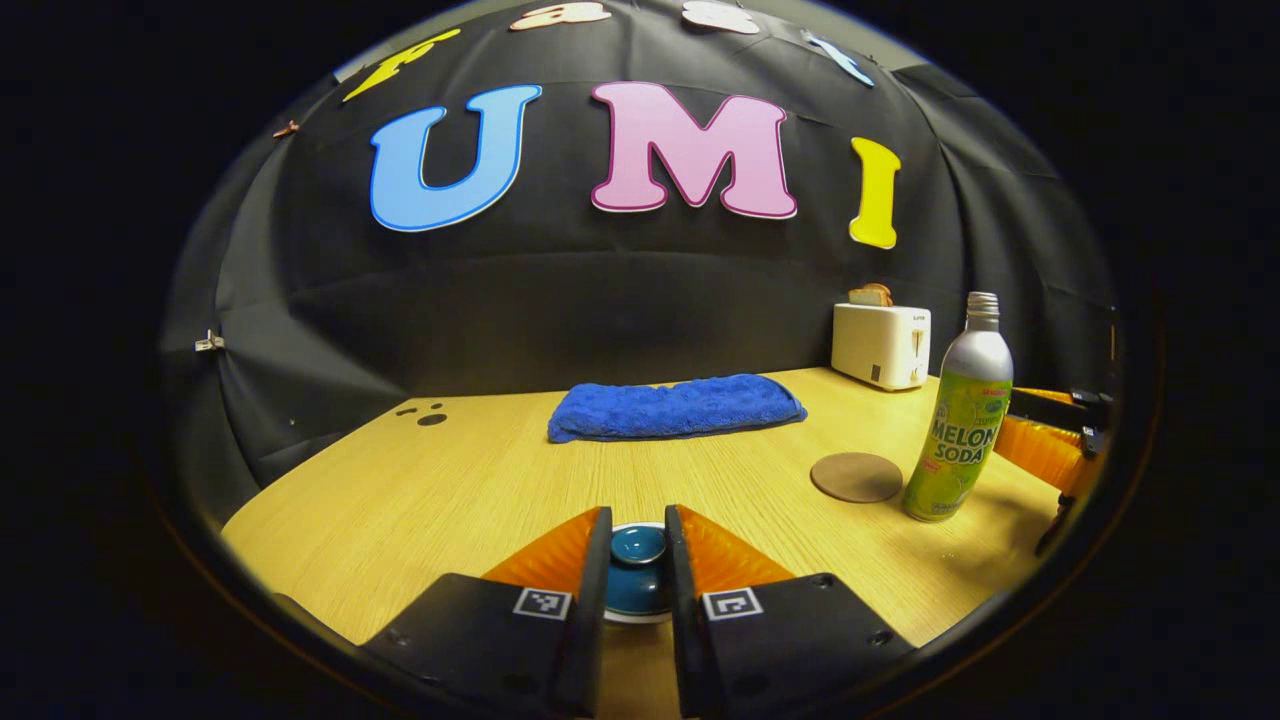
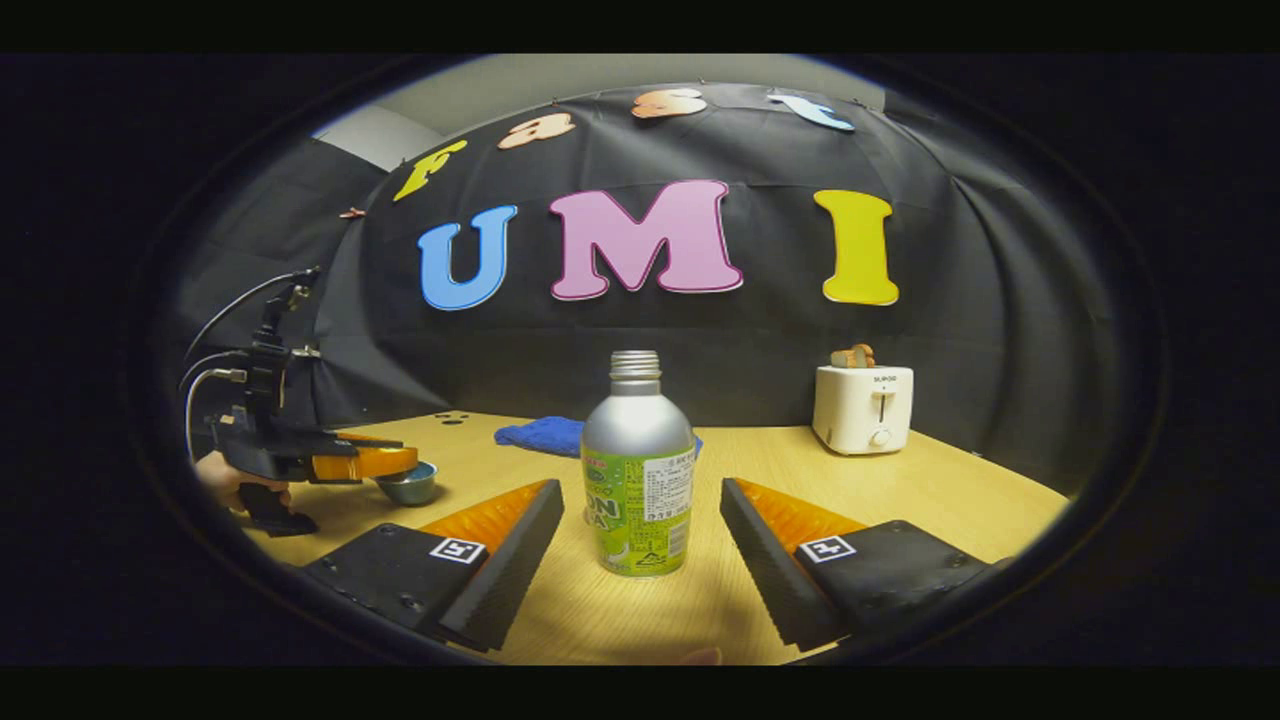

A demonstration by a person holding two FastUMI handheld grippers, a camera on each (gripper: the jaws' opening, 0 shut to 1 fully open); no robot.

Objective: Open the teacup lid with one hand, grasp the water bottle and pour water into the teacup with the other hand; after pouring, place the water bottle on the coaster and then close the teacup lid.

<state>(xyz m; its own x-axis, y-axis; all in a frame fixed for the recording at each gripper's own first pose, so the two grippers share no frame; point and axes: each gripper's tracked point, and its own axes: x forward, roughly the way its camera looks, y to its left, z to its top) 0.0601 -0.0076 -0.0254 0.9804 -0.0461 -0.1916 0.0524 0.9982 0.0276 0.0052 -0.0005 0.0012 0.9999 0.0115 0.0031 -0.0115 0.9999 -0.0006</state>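
The left claw (image 1: 637, 548) is closed around the knob of the teacup lid (image 1: 638, 546), low at 6 o'clock on the wooden surface (image 1: 450, 480). The right claw (image 2: 640, 535) stands wide open, its fingers flanking the uncapped water bottle (image 2: 638, 470) without touching. The coaster (image 1: 856, 477) lies just beside the bottle, at its 9 o'clock.

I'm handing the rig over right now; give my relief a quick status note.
Left gripper: fingers close around the teacup lid; contact unclear, lid not visibly lifted.
Right gripper: open, water bottle upright between its fingers, not gripped.
Coaster bare, beside the bottle on the table.
Done: both approaches.
Left: lift lid, grasp bottle, pour, set bottle on coaster, close lid.
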